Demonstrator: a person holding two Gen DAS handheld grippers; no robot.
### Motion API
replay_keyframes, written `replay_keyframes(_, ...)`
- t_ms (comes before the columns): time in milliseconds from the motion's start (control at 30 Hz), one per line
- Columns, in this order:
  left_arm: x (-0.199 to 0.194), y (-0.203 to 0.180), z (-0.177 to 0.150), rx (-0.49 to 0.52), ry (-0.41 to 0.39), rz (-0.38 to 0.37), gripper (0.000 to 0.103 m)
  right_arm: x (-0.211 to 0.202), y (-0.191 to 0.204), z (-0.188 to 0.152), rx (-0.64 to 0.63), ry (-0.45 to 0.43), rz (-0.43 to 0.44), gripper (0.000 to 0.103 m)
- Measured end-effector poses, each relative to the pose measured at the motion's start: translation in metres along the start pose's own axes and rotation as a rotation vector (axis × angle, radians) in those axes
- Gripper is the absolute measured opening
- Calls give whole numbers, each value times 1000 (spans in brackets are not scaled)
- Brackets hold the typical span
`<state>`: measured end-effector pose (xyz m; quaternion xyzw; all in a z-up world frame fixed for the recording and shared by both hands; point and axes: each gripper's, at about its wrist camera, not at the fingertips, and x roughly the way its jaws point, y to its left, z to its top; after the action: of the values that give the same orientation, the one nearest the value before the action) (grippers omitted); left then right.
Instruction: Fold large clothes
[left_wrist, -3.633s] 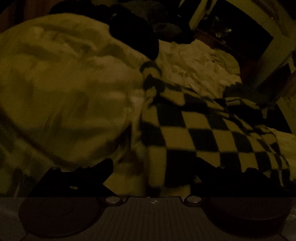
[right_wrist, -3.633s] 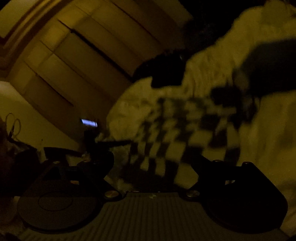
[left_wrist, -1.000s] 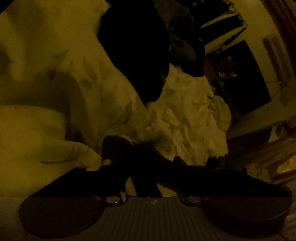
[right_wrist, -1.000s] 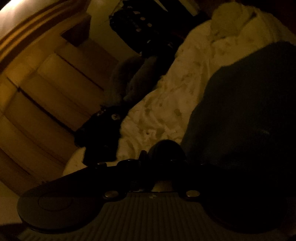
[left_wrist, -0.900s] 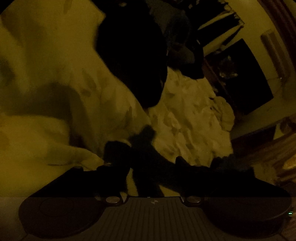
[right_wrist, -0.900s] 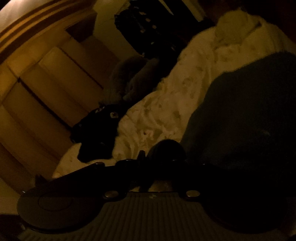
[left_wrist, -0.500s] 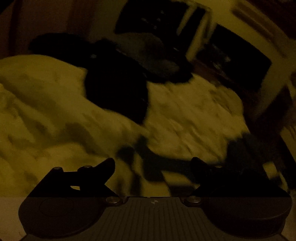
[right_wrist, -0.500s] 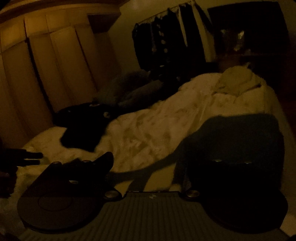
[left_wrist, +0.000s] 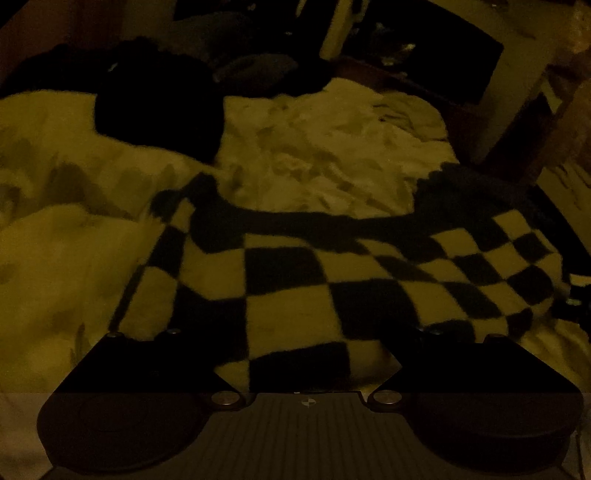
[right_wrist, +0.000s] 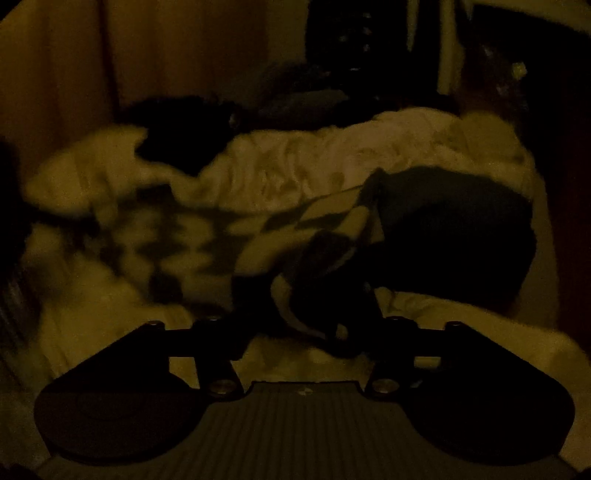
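A black-and-pale checkered garment (left_wrist: 288, 266) lies spread across the pale duvet (left_wrist: 314, 155) of a bed. My left gripper (left_wrist: 306, 347) hovers over its near edge with the fingers wide apart, open and holding nothing. In the right wrist view the same checkered garment (right_wrist: 177, 236) stretches off to the left, blurred. Its bunched corner (right_wrist: 321, 295) stands up between the fingers of my right gripper (right_wrist: 304, 332). The jaws are closing, and a strip of duvet still shows between the left finger and the cloth.
A dark garment (left_wrist: 155, 110) lies on the far left of the bed. Another dark heap (right_wrist: 461, 240) sits just right of the bunched corner. Wardrobe doors (right_wrist: 110, 55) and hanging clothes (right_wrist: 351, 37) stand behind the bed. The room is very dim.
A second ago both grippers were shut on dark cloth. Both have opened, rolled level and pulled back. The checkered garment now lies spread out, and the right jaws have narrowed again.
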<state>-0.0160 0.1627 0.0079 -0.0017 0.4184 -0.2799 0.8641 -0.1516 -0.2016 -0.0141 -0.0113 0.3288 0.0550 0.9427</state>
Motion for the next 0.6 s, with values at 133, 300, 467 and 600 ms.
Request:
replay_keyframes(133, 4, 5, -2, -15, 8, -4, 103, 11, 14, -1, -104, 3, -66, 19)
replay_keyframes(300, 4, 3, -6, 27, 4, 9, 103, -7, -20, -1, 76, -26, 15, 9)
replay_keyframes(467, 9, 5, -8, 49, 12, 4, 103, -24, -67, -17, 323, -11, 139, 7)
replay_keyframes(600, 12, -5, -10, 112, 21, 42, 103, -11, -71, -31, 397, 57, 187, 7)
